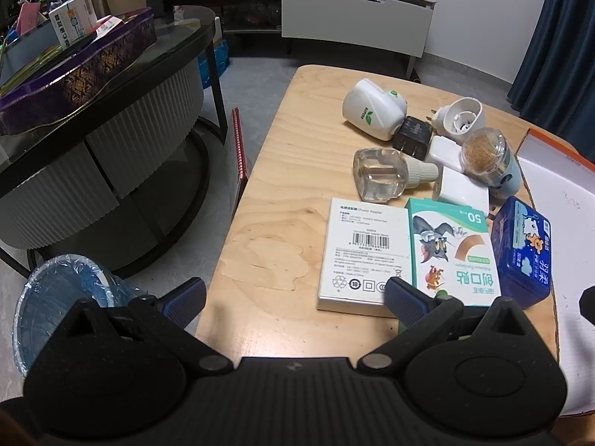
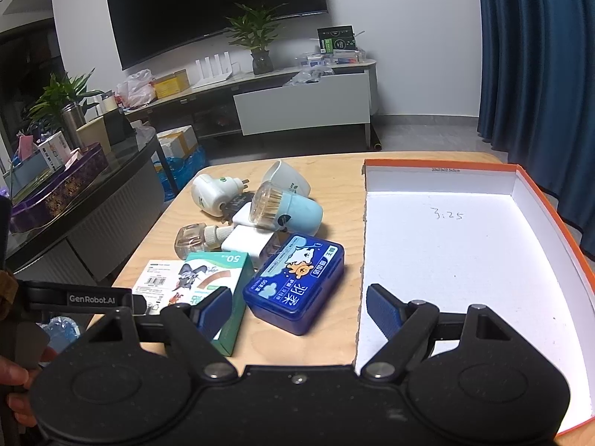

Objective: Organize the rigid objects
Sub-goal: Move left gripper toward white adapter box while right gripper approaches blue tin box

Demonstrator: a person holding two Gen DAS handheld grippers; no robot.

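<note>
Both pairs of fingers stand wide apart and empty: the right gripper point(image 2: 297, 308) hovers just before the blue tin point(image 2: 295, 282), the left gripper point(image 1: 293, 299) near the white adapter box point(image 1: 362, 256). The tin lies on the worktop point(image 2: 327, 338), just left of the open orange-edged tray point(image 2: 465, 252), with the green plaster carton point(image 2: 214, 286) at its other side. Glossy, with rounded corners and a cartoon lid, it looks stiff, light and probably slippery; gripping across its flat long sides seems safest.

A wall-mounted television point(image 2: 208, 11) hangs above a long media console point(image 2: 297, 93) at the far wall, with a potted plant point(image 2: 256, 42) on it. Far left stands a round glass-topped table point(image 1: 111, 85) bearing a purple tin point(image 1: 78, 78); blue curtains point(image 2: 535, 55) hang at right.
</note>
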